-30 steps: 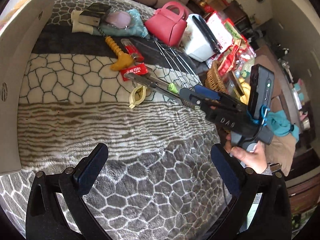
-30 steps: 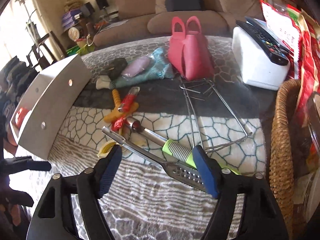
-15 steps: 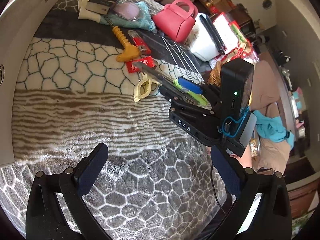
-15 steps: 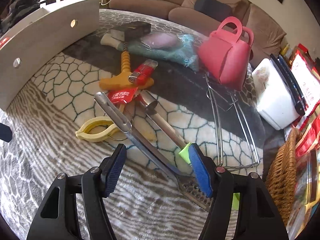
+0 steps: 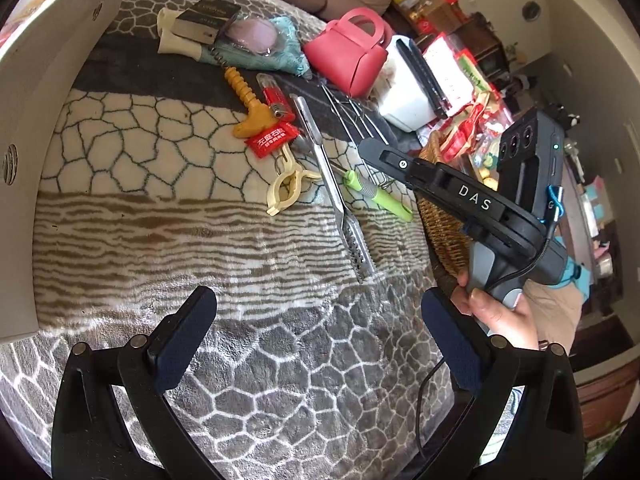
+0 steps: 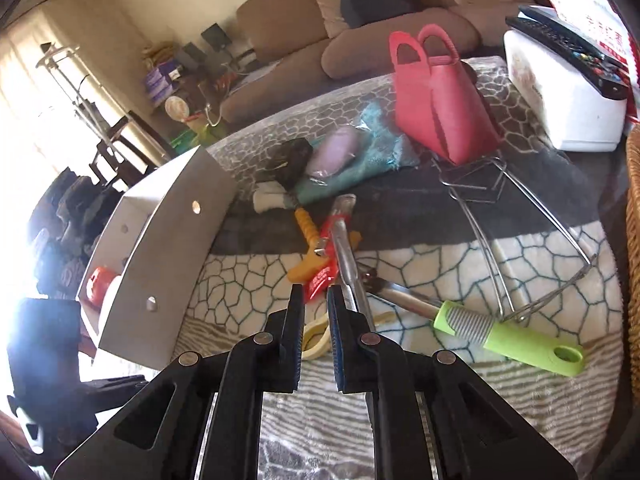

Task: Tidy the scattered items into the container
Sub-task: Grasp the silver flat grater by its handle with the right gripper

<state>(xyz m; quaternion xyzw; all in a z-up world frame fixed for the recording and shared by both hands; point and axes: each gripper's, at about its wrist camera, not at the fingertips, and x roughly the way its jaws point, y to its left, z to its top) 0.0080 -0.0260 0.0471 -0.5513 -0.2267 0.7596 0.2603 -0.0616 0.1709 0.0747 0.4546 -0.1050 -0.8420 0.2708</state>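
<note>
The left gripper (image 5: pixel 316 300) hangs with its jaws wide apart and nothing between them, above a grey and cream patterned blanket (image 5: pixel 160 240). Ahead of these jaws, well apart from them, lie long metal tongs (image 5: pixel 340 200). A yellow clip (image 5: pixel 288 188) and a red packet (image 5: pixel 272 140) lie just left of the tongs, and a green-handled kitchen tool (image 5: pixel 376 196) lies just to their right. A white box (image 5: pixel 24 160), the container, stands far to the left of the jaws.

The right gripper (image 6: pixel 315 294), held in a person's hand (image 5: pixel 500 316), is raised off the blanket. Its jaws are closing and stand almost together, with only a narrow slit left and nothing between them. In its own view the tongs run just beside its right finger, and the white box, holding an orange item (image 6: pixel 98 280), stands to the left.
</note>
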